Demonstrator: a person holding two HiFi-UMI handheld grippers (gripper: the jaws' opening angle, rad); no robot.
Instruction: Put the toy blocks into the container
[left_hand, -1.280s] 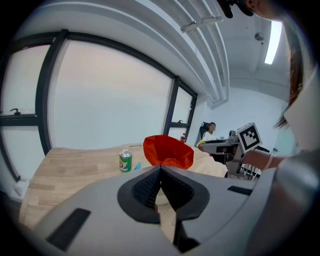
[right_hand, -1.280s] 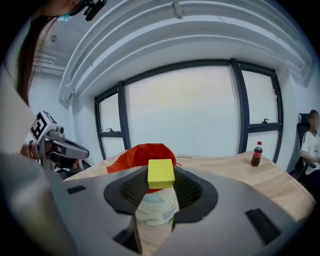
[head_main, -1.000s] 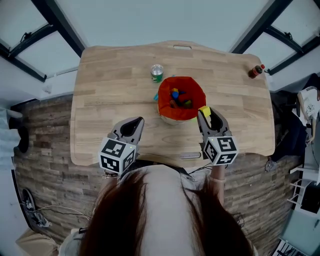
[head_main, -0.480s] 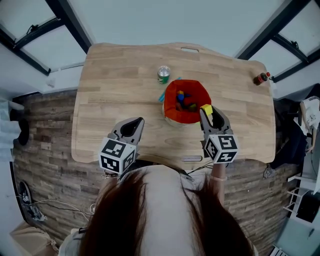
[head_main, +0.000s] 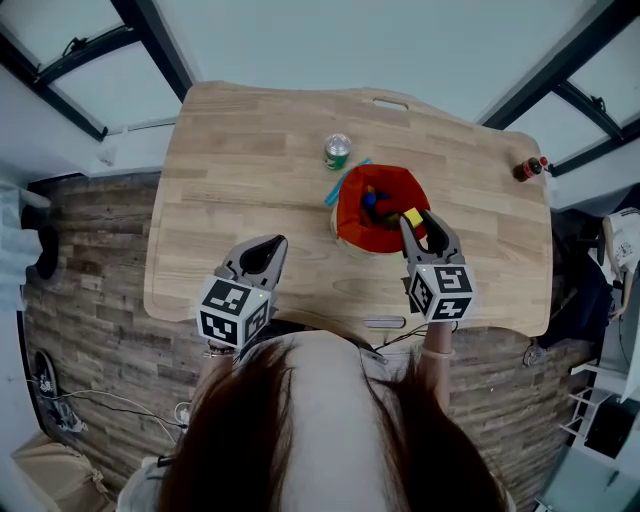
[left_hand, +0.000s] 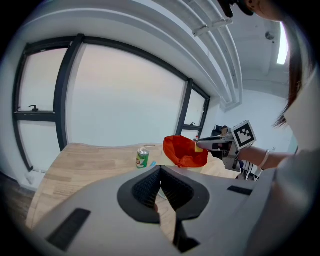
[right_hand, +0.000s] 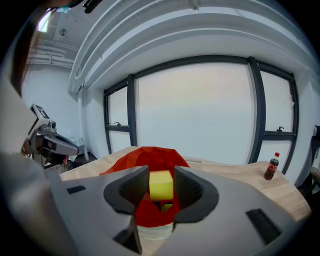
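Our left fingers (left_hand: 146, 188) are pressed together with nothing between them, above the table (head_main: 250, 180). Our right fingers (right_hand: 187, 188) clamp the yellow block (right_hand: 161, 184) at the red container (right_hand: 150, 157). We should probably carry it fully over the opening before releasing. Only the head view shows the block at the rim's near-right edge.

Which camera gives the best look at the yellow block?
The right gripper view: the yellow block fills the gap between the jaws, pinched on both sides. The head view shows it small by the red container rim; the left gripper view, only a distant speck.
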